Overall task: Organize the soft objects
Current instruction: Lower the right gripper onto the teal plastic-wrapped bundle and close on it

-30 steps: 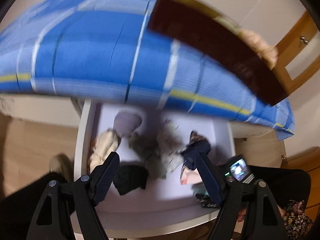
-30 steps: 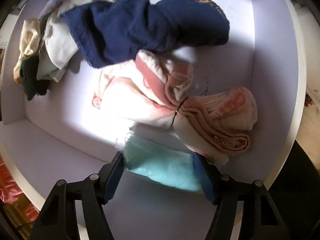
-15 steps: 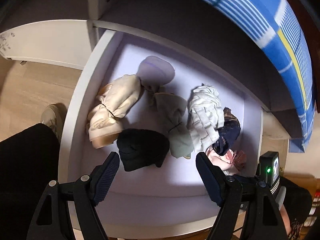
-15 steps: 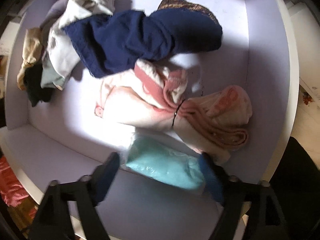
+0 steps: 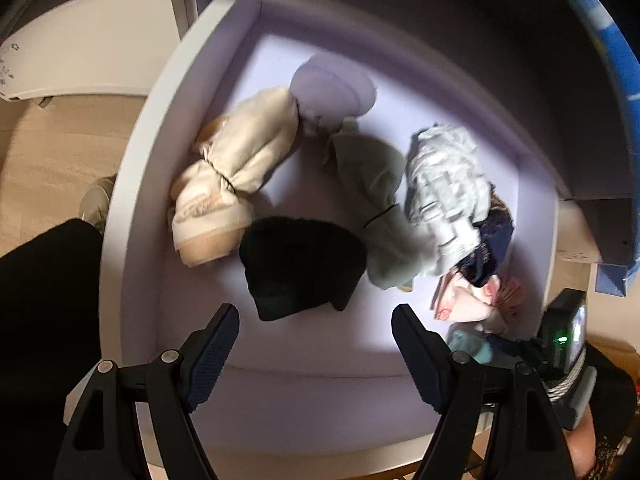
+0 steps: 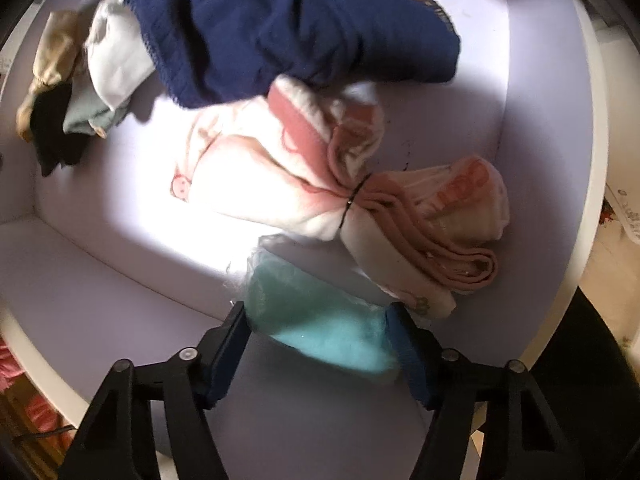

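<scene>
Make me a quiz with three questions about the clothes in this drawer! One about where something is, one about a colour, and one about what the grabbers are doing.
1. Where does the black cloth lie?
A. On the floor
B. In the drawer, just ahead of the left hand-held gripper
C. On the bed

2. What colour is the soft thing between the fingers of the right hand-held gripper?
A. Turquoise
B. Red
C. Yellow

3. What state is the left hand-held gripper in?
A. Shut on the black cloth
B. Shut on a sock
C. Open, holding nothing

Answers: 1 B, the black cloth rests on the drawer's pale bottom, right before the fingers. 2 A, the turquoise bundle sits between the two pads. 3 C, its fingers stand wide apart with only drawer bottom between them.
</scene>
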`<action>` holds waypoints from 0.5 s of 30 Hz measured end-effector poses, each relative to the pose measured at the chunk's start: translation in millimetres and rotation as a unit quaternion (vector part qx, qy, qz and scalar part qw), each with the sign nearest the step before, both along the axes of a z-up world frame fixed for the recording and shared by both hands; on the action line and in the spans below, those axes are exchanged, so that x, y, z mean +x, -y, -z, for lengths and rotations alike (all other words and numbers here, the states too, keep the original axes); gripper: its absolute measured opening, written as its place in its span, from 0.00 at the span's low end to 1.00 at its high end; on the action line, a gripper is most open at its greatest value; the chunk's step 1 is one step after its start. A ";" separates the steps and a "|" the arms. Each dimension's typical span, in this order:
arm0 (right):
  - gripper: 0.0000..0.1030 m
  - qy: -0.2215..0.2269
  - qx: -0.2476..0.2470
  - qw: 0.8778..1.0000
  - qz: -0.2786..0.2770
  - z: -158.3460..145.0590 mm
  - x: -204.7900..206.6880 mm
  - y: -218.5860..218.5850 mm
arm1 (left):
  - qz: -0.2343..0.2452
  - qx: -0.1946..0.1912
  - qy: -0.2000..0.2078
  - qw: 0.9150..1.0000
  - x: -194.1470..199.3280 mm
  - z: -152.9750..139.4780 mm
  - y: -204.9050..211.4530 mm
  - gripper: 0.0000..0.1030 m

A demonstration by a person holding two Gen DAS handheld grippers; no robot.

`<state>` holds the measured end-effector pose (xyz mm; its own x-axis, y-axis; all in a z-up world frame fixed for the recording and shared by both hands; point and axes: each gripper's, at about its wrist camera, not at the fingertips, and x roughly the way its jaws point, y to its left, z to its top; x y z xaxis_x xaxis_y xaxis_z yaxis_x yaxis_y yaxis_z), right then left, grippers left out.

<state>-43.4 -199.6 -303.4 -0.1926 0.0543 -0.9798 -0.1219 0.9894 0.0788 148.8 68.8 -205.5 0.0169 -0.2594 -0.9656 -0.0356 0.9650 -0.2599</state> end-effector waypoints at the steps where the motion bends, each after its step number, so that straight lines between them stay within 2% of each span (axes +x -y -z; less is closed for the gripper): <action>1: 0.63 0.003 0.004 1.000 0.005 -1.7 0.2 1.4 | -0.002 0.001 -0.003 1.000 0.6 2.5 0.0 0.78; 2: 0.62 0.005 0.006 1.000 0.008 -2.8 1.4 2.1 | -0.003 0.000 -0.005 1.000 1.1 3.6 -0.4 0.78; 4: 0.52 0.016 0.014 1.000 0.011 -5.9 7.8 7.0 | -0.010 -0.003 -0.009 1.000 2.1 7.5 -1.5 0.78; 5: 0.50 0.020 0.017 1.000 0.013 -10.9 8.5 7.9 | -0.013 -0.005 -0.011 1.000 2.5 9.6 -2.0 0.78; 10: 0.48 0.027 0.028 0.999 0.032 -17.7 12.2 12.5 | -0.010 0.002 -0.021 1.000 0.4 15.4 -2.8 0.78; 13: 0.45 0.038 0.049 0.997 0.053 -25.7 12.8 30.3 | -0.009 0.004 -0.026 1.000 -1.8 19.0 -1.9 0.78; 15: 0.32 0.048 0.064 0.995 0.062 -38.4 8.6 32.0 | -0.011 0.002 -0.027 1.000 -1.5 21.1 -1.9 0.78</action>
<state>-34.8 -231.7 -265.0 -0.0827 0.1982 -0.9767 -0.0126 0.9797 0.1999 147.3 70.8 -226.6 -0.0290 -0.2555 -0.9664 -0.0710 0.9649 -0.2530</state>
